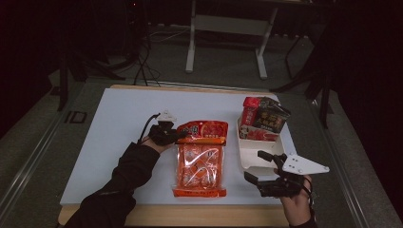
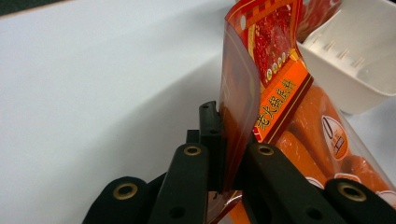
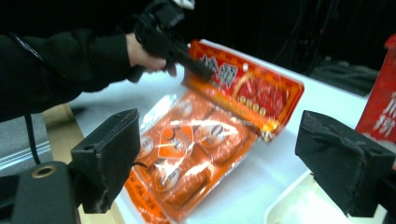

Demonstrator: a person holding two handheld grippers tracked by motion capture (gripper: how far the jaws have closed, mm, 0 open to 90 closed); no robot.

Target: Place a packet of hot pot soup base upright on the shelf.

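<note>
Pinching the orange pack's (image 1: 200,156) top edge with our left hand-held gripper (image 1: 177,135).
Pack lies mid-desk (image 1: 119,123); our right hand-held gripper (image 1: 260,171) waits spread at four o'clock, beside the tray (image 1: 252,159).

Dim lab: white table (image 1: 123,118), stand legs (image 1: 192,45) behind

The left gripper (image 2: 226,140) covers the top corner of the orange snack bag (image 2: 280,93), whose lower end runs off the frame. The white tray (image 2: 355,60) is cut at the right edge. The packets (image 1: 263,116) standing in the tray carry print too small to read.
</note>
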